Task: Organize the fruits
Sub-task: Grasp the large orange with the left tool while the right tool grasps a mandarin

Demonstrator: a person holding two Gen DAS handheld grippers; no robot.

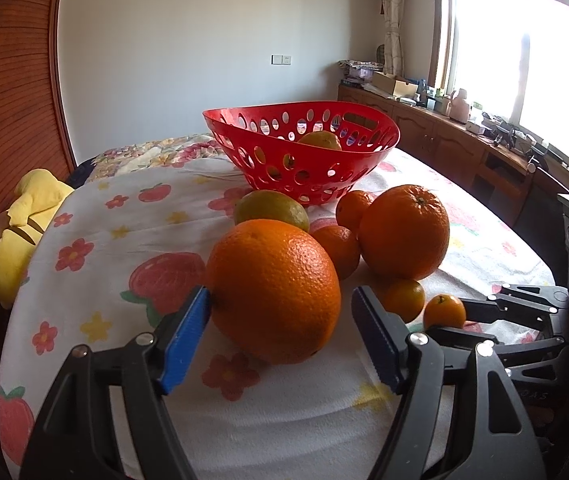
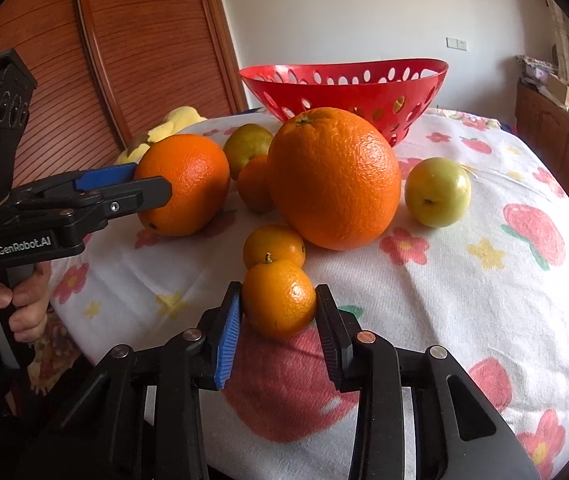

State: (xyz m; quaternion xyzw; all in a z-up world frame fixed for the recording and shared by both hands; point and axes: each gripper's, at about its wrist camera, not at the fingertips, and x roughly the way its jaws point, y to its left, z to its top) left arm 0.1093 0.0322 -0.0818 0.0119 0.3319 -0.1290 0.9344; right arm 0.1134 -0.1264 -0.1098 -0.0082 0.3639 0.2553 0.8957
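Note:
On the flowered cloth, my left gripper [image 1: 280,296] stands open around a big orange [image 1: 272,288]. Its left pad touches the peel and its right pad is a little apart. My right gripper [image 2: 280,294] is shut on a small tangerine [image 2: 278,300], with a pad pressing each side. A second small tangerine [image 2: 274,244] lies just behind it. Another big orange [image 2: 334,178] sits in the middle, and a yellow-green apple [image 2: 438,192] lies to its right. The red perforated basket [image 1: 308,172] stands behind the pile with one greenish fruit [image 1: 320,139] inside.
A greenish citrus [image 1: 270,210] and two small tangerines [image 1: 338,250] lie between the big oranges and the basket. A yellow plush toy [image 1: 24,232] rests at the left edge by the wooden sliding door [image 2: 144,40]. Wooden cabinets [image 1: 444,140] run under the window on the right.

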